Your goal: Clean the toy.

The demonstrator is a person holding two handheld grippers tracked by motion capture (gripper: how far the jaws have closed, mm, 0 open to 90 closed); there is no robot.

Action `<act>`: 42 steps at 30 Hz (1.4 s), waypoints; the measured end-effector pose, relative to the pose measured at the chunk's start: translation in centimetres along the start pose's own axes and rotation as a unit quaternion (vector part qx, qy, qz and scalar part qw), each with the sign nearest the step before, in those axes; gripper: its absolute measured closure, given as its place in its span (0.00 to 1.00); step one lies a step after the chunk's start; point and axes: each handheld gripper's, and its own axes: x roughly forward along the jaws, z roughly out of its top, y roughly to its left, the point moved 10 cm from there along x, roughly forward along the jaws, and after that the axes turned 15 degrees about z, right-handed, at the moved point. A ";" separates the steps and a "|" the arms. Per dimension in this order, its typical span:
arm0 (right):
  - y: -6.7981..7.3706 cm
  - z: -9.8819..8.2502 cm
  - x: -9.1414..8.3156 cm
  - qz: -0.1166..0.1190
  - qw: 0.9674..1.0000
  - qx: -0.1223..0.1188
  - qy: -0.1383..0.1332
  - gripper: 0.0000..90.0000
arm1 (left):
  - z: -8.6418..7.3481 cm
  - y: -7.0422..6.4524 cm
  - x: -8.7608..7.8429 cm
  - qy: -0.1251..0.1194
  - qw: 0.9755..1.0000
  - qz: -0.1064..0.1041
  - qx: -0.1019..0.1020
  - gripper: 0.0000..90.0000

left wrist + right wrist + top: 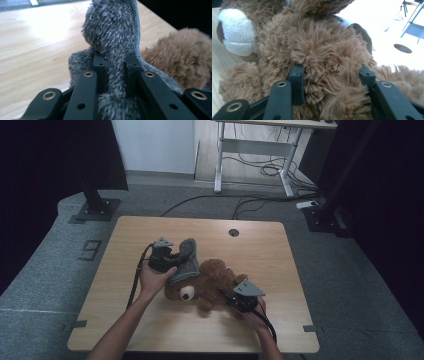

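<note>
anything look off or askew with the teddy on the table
Yes: the fluffy brown teddy bear lies toppled on the light wooden table, and its fuzzy grey knitted garment is half off, bunched at its head, pinched by the left hand-held gripper. The right hand-held gripper clamps its body.

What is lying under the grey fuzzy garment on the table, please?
The grey fuzzy garment drapes over the brown teddy bear, covering its head top; the muzzle shows below. The left gripper pinches the garment. What it covers is hidden.

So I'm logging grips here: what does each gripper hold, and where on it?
Left gripper pinches a fold of the grey fuzzy garment; right gripper clamps the brown teddy bear on its furry body.
</note>
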 end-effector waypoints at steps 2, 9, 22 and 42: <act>0.1 0.1 0.0 0.002 1.000 -0.003 0.002 0.57 | -1.0 -0.2 0.6 0.012 1.000 -0.003 0.001 0.85; 0.4 0.9 -0.9 0.016 1.000 0.008 0.014 0.39 | -2.8 -0.5 0.0 0.005 1.000 -0.010 0.007 0.86; -1.8 6.3 -2.3 0.062 0.996 0.047 0.043 0.17 | -4.7 -1.2 -1.6 -0.018 1.000 -0.022 0.006 0.86; 1.9 -0.6 -0.1 0.080 0.989 0.036 0.121 0.48 | -6.3 -1.8 -3.2 -0.042 0.998 -0.043 0.006 0.86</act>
